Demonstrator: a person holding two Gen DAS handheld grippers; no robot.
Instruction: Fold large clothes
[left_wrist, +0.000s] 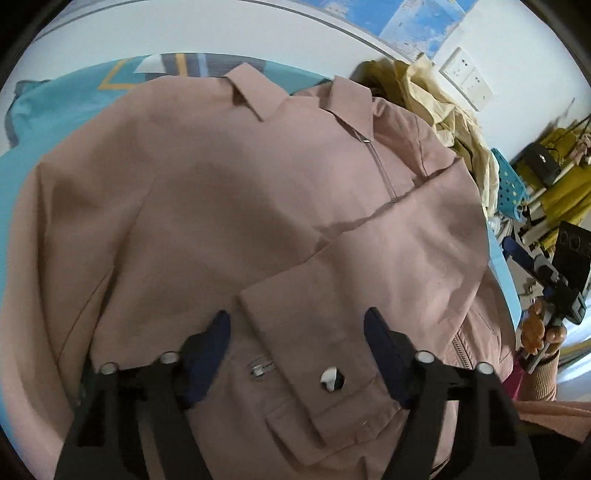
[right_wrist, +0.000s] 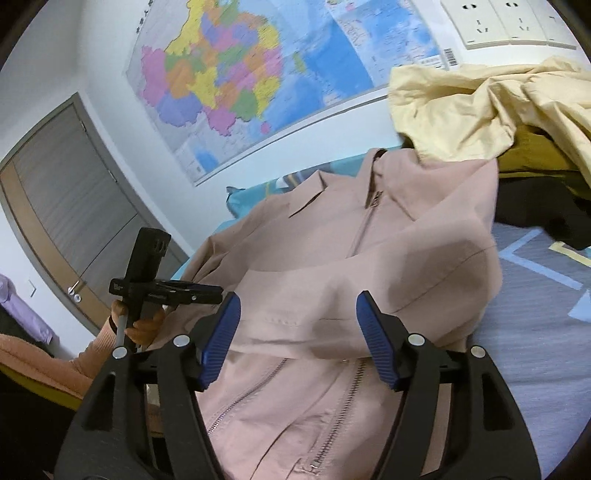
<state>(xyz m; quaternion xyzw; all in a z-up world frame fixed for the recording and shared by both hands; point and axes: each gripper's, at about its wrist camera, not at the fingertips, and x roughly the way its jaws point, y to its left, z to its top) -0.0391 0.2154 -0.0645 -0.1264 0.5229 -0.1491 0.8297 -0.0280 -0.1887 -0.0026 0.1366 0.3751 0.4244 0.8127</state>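
The pink jacket (left_wrist: 229, 206) lies face up across the bed (left_wrist: 48, 110), its collar toward the far edge by the wall and its hem at the near edge where the person stands. One sleeve is already folded in across the chest, its cuff (left_wrist: 295, 332) with a snap button lying near the front zip.

The left claw (left_wrist: 297, 332) hangs over that cuff with its jaws spread wide, one finger on each side of it and nothing pinched. The right claw (right_wrist: 297, 314) is also wide open and empty, poised over the folded sleeve band on the other half of the jacket.

From where I stand, the risk is mostly in the fabric. It looks smooth and slippery, so the sleeve laid across the chest could slide off as soon as the body is lifted for the next fold. If either claw closes on only the top layer, the cuff will come up alone and undo the fold. The heap of yellow clothes (right_wrist: 480, 99) sits right against the jacket's shoulder at the far right corner of the bed, so a sweep that way could drag it in or snag the collar. The zip near the hem could also catch a claw's finger.
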